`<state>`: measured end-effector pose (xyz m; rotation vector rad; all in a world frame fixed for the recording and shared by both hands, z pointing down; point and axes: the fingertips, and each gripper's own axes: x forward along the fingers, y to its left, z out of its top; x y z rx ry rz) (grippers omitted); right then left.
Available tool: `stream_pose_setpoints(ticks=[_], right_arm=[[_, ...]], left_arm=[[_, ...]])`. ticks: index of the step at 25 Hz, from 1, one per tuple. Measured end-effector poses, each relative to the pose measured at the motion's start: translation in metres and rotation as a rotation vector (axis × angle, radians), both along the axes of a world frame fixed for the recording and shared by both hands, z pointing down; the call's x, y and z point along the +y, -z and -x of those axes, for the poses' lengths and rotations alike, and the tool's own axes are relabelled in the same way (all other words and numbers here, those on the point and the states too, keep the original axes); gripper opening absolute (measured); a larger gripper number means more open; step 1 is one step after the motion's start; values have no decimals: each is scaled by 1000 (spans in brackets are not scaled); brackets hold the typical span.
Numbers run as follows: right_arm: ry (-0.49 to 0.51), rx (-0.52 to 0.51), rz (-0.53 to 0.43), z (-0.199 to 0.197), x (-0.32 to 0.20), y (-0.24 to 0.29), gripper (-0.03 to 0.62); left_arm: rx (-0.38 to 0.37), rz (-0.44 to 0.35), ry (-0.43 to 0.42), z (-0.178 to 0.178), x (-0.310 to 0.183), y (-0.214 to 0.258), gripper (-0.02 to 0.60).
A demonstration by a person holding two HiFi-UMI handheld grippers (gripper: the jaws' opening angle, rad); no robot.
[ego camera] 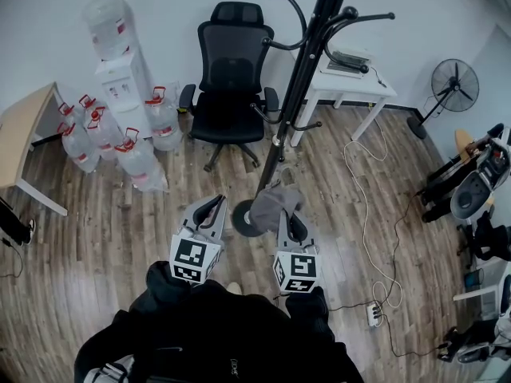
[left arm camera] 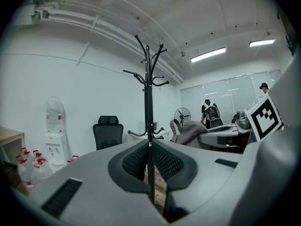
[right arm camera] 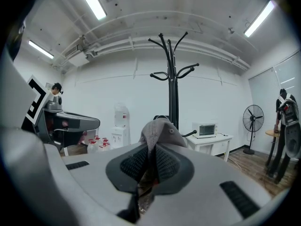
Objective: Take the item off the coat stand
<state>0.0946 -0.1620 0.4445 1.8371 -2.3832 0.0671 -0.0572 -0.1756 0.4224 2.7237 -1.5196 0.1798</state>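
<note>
In the head view the person's 2 grippers reach forward over the wood floor (ego camera: 120, 230). The left gripper (ego camera: 211, 206) carries nothing. The right gripper (ego camera: 287, 219) holds a grey cap (ego camera: 271, 202) at its tips. The cap sits low, just beside the lower pole of the black coat stand (ego camera: 299, 78) and above its round base, well below the hooks. Behind the stand are a black office chair (ego camera: 231, 70), a water dispenser (ego camera: 120, 74) with a cluster of water bottles (ego camera: 108, 138) at its foot, and a white worktop (ego camera: 375, 90) bearing a microwave (ego camera: 347, 61). A standing fan (ego camera: 455, 86) is at the right wall, and a power strip (ego camera: 374, 315) lies on the floor. In the left gripper view the left gripper (left arm camera: 150, 150) has its jaws pressed together with nothing between them. The coat stand (left arm camera: 148, 88) rises straight beyond the slit, the chair (left arm camera: 108, 132) and the dispenser (left arm camera: 55, 135) stand to its left, and the cap (left arm camera: 193, 133) shows at the right, on the other gripper. In the right gripper view the right gripper (right arm camera: 149, 161) is clamped on the cap (right arm camera: 160, 128), whose grey fabric is pinched between the pads and bulges above them. The coat stand (right arm camera: 172, 74) is behind it, apart from the cap, with the microwave (right arm camera: 207, 130) and the fan (right arm camera: 254, 119) to the right.
</note>
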Motion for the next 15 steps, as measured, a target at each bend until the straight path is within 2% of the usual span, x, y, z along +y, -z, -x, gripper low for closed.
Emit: stream_pose_setpoints(ticks=[15], right_arm=[[-9,-9,-10,3,0,6,29]], left_arm=[[0,5,-9,5,-5,1,37]])
